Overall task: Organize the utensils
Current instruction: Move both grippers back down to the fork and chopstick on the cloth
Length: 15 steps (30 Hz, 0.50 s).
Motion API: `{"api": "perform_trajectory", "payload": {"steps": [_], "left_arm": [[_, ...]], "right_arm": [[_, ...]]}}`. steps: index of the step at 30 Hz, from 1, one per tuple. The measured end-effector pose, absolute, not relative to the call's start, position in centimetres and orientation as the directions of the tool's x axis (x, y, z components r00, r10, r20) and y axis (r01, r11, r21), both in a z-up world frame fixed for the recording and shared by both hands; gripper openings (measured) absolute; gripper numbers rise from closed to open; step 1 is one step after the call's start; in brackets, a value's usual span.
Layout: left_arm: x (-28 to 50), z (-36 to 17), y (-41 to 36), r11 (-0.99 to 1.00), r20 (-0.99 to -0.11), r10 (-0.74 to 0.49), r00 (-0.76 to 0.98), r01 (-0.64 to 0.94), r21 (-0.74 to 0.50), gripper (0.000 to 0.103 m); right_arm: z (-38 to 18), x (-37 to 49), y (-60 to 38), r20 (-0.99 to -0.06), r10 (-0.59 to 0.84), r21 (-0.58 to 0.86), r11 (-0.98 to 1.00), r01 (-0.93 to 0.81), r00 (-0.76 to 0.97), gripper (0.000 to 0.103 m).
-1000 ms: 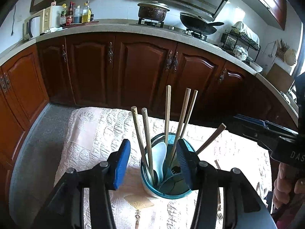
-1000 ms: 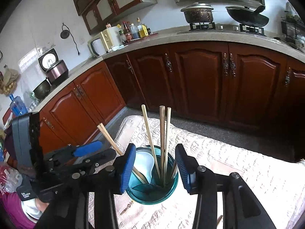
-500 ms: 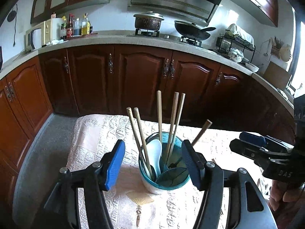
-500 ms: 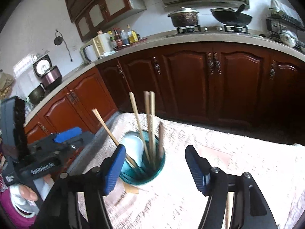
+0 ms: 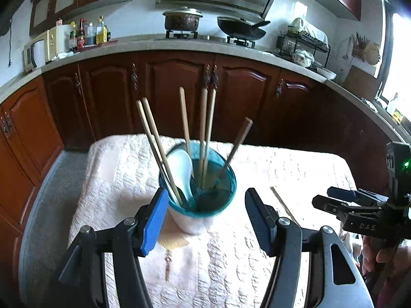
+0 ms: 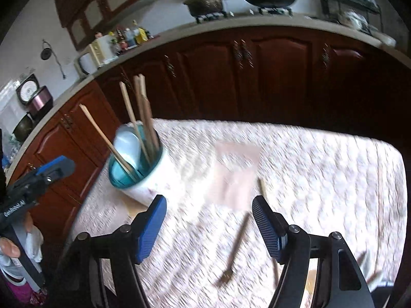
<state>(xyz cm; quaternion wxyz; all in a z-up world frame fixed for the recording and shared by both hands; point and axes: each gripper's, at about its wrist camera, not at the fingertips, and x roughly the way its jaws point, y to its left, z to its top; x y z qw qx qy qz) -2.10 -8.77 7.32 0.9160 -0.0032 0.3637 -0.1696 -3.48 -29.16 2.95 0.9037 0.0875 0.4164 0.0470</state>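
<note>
The left hand-held gripper [image 5: 206, 214] is spread wide, empty, the cup [image 5: 197, 195] of chopsticks [image 5: 185, 118] just ahead. The right hand-held gripper [image 6: 209, 220] is opening, empty, a fork [image 6: 235, 249] lying on the worktop [image 6: 321, 166] between its jaws.

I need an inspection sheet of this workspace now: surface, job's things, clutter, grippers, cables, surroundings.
Surface: table under a quilted white cloth.
Job's things: teal-rimmed holder upright with six chopsticks and a white spoon; a fork and loose chopstick lie on the cloth.
Clutter: nothing seen.
Grippers: left gripper open, empty; right gripper opening, empty, above the fork.
Cables: nothing seen.
Surroundings: wooden cabinets, pot, wok.
</note>
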Motion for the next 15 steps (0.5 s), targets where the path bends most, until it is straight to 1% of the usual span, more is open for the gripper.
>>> {"api": "perform_trajectory", "payload": {"steps": [7,11,15], "left_arm": [[-3.3,4.3,-10.5,0.930,-0.705,-0.340,0.622,0.334,-0.154,0.063],[-3.6,2.5,-11.7,0.919,-0.732,-0.357,0.580,0.358,-0.164,0.063],[-3.7,0.7,-12.7,0.910,-0.759,-0.368,0.537,0.376,-0.174,0.063]], "right_arm": [[-0.9,-5.5,-32.0,-0.810,0.092,0.171,0.982,0.084,0.580,0.073],[-2.7,-6.3,-33.4,-0.829,0.082,0.179,0.976,0.123,0.553,0.073],[-4.1,-6.1,-34.2,-0.844,0.057,0.153,0.978,0.139,0.533,0.073]]}}
